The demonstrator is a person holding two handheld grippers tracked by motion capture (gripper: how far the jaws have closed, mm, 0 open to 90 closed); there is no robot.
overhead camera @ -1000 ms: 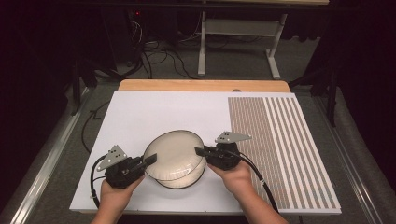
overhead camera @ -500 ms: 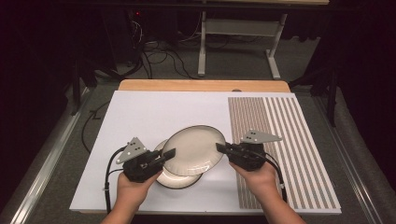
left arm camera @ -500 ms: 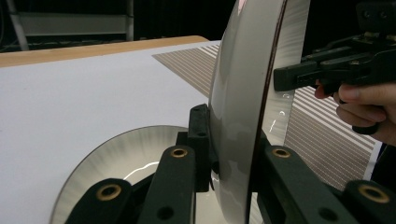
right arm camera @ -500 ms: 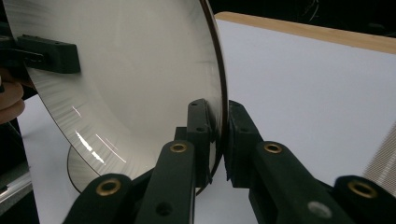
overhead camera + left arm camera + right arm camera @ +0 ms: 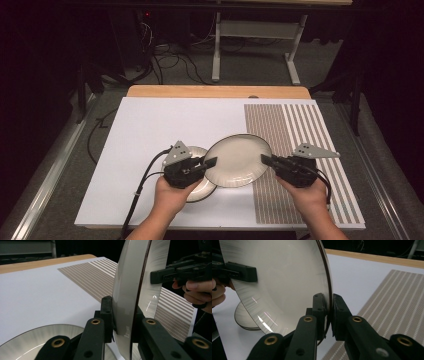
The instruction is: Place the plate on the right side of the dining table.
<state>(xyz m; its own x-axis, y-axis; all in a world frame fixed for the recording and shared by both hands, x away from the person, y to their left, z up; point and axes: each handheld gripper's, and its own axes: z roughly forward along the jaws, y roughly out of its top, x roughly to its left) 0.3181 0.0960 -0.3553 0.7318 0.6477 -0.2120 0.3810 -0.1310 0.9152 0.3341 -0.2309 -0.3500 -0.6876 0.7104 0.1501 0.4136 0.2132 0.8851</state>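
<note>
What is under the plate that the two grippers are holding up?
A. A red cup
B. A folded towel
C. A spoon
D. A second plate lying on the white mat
D: the left gripper and right gripper clamp opposite rims of the lifted plate, and a second plate lies on the white mat partly beneath it.

I see a glossy, glazed ceramic plate (image 5: 237,160) between my matt black plastic left gripper (image 5: 211,162) and right gripper (image 5: 267,160); beneath them, matt white board (image 5: 150,125), bare wood edge (image 5: 215,91) beyond.
</note>
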